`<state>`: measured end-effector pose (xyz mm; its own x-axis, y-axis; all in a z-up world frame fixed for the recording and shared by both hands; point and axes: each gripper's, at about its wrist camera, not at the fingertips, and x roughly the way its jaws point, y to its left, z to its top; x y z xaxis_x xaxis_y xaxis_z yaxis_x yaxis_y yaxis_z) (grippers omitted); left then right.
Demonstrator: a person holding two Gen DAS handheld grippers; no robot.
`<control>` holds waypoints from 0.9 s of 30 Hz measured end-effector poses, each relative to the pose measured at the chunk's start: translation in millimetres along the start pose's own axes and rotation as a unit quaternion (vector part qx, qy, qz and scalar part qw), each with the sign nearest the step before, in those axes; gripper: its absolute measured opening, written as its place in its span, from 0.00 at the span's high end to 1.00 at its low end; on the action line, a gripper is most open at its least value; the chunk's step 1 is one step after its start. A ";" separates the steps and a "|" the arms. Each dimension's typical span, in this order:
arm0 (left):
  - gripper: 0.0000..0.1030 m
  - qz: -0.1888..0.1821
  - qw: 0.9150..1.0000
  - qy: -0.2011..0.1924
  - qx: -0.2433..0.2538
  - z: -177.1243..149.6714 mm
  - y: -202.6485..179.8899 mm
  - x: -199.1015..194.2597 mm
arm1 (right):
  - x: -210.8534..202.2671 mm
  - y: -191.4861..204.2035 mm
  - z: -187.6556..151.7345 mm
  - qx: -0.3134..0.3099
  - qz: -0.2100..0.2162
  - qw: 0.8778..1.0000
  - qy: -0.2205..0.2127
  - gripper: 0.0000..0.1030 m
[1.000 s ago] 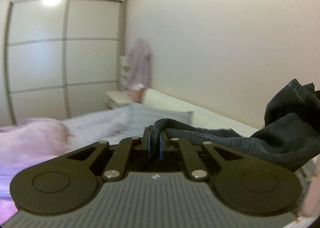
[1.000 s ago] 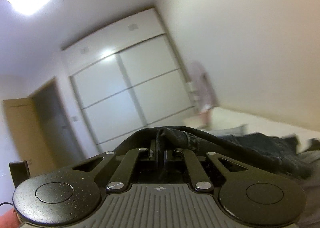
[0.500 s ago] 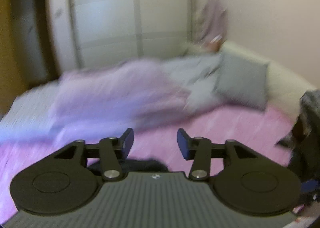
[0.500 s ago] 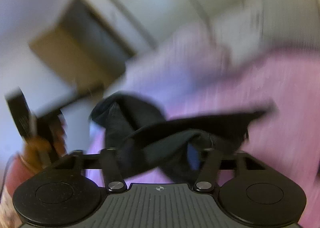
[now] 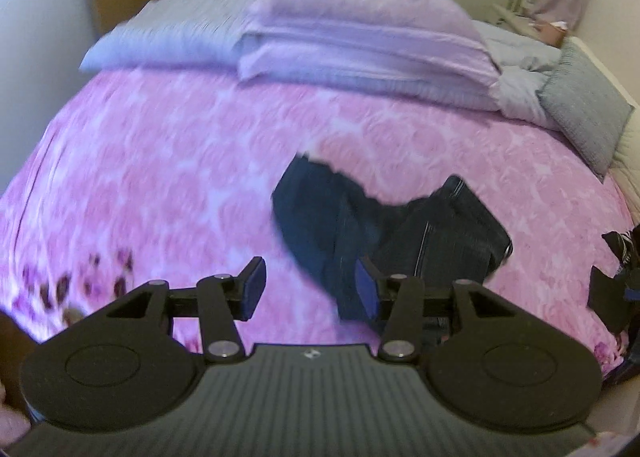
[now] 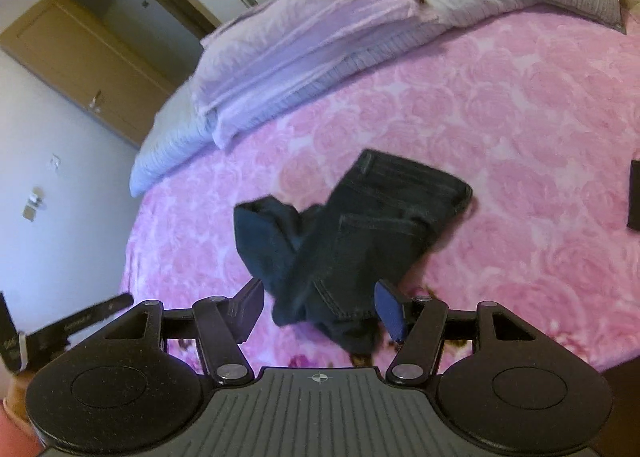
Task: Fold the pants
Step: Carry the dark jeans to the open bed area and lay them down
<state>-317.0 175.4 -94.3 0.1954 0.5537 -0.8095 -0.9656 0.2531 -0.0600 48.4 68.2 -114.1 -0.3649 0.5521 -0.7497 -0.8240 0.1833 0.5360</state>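
Pink floral bed, folded lilac blanket, wooden door.

Left tool tilted steeply downward, jaws spread apart with nothing pressed between the blue pads. Right tool likewise angled down, jaws spread wider, pads clear of any grip. Part of the left tool visible at 9 o'clock in the right wrist view.

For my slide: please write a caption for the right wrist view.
Open right tongs above dark jeans lying crumpled on a pink bedspread.
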 end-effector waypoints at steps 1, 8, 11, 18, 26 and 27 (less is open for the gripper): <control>0.57 0.004 1.000 0.006 -0.008 -6.6 -2.7 -2.5 | 2.5 0.1 -1.1 -0.005 -0.002 1.000 0.009 0.43; 0.56 0.022 0.999 0.026 -0.018 -41.1 -36.6 -15.3 | 7.0 -12.9 -17.2 -0.044 -0.004 0.998 0.047 0.43; 0.55 0.029 0.999 0.027 -0.017 -55.1 -53.6 -23.3 | 8.6 -20.5 -20.2 -0.057 0.001 0.997 0.056 0.43; 0.54 0.031 0.999 0.038 -0.018 -74.1 -80.1 -37.3 | 9.4 -30.8 -18.1 -0.072 0.001 0.995 0.068 0.43; 0.50 0.031 0.998 0.056 0.002 -74.7 -89.5 -32.4 | 20.9 -34.5 -12.3 -0.074 -0.029 0.993 0.082 0.43; 0.50 0.029 0.998 0.060 0.004 -74.1 -88.7 -29.5 | 23.6 -34.7 -12.6 -0.072 -0.034 0.993 0.084 0.43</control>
<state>-249.8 77.9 -108.4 0.1166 0.4681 -0.8759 -0.9730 0.2307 -0.0062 62.9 64.6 -155.3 -0.3641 0.3970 -0.8425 -0.8982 0.0895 0.4303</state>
